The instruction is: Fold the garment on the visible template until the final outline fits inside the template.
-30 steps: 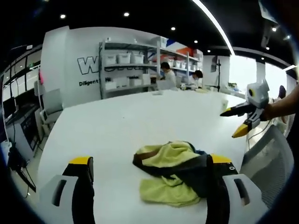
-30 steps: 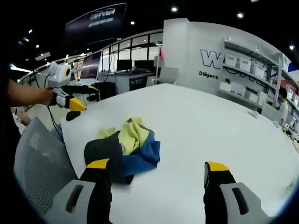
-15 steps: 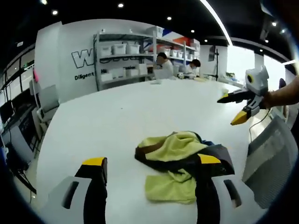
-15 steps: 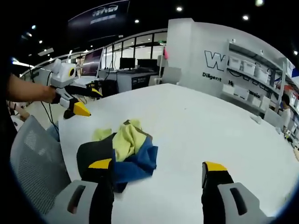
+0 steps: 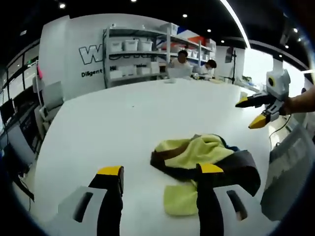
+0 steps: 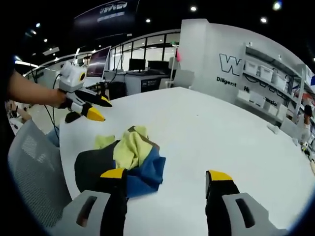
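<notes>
While the crumpled garment [image 5: 204, 164] lies on the white table [image 5: 123, 123], we hold left gripper [image 5: 160, 172] and right gripper [image 6: 167, 175] spread, both empty.

Your left gripper [image 5: 158, 172] has two black fingers [image 5: 111, 201] capped with yellow tips, each rising from a pale grey plastic housing with a dark slot cut into it. Your right gripper [image 6: 167, 176] is built the same way: black fingers [image 6: 116, 199], yellow tips, grey slotted housings. Seen from the side in the right gripper view, your left gripper [image 6: 91, 108] shows a white body and pointed yellow-tipped black fingers. Your forearm behind it is bare, with no sleeve showing.
</notes>
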Action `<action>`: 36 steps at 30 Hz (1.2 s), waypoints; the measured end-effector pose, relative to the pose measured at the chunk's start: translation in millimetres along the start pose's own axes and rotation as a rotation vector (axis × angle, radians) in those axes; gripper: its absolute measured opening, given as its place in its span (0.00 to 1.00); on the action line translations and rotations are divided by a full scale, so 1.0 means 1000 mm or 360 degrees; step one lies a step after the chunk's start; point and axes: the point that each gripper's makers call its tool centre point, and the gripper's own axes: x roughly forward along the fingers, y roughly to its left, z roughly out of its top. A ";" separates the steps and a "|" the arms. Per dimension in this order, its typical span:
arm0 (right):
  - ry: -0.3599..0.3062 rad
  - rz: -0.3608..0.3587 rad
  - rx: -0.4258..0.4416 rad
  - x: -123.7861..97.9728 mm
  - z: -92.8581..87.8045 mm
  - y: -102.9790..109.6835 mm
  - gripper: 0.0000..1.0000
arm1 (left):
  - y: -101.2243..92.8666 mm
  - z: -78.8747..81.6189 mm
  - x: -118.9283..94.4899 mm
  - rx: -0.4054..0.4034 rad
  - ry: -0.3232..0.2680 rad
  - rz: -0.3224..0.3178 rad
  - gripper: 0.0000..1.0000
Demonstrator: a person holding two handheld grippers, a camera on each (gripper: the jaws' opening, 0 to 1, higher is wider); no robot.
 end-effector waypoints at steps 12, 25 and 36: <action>0.0038 0.0034 -0.0025 0.013 -0.004 0.003 0.54 | 0.010 -0.014 0.030 -0.0006 0.0128 -0.0055 0.49; 0.0077 0.0070 0.0060 0.031 -0.010 0.005 0.41 | 0.019 -0.024 0.060 0.0018 0.0264 -0.0093 0.37; 0.0140 0.0121 0.0084 0.043 -0.020 0.010 0.33 | 0.018 -0.030 0.078 0.0099 0.0357 -0.0141 0.33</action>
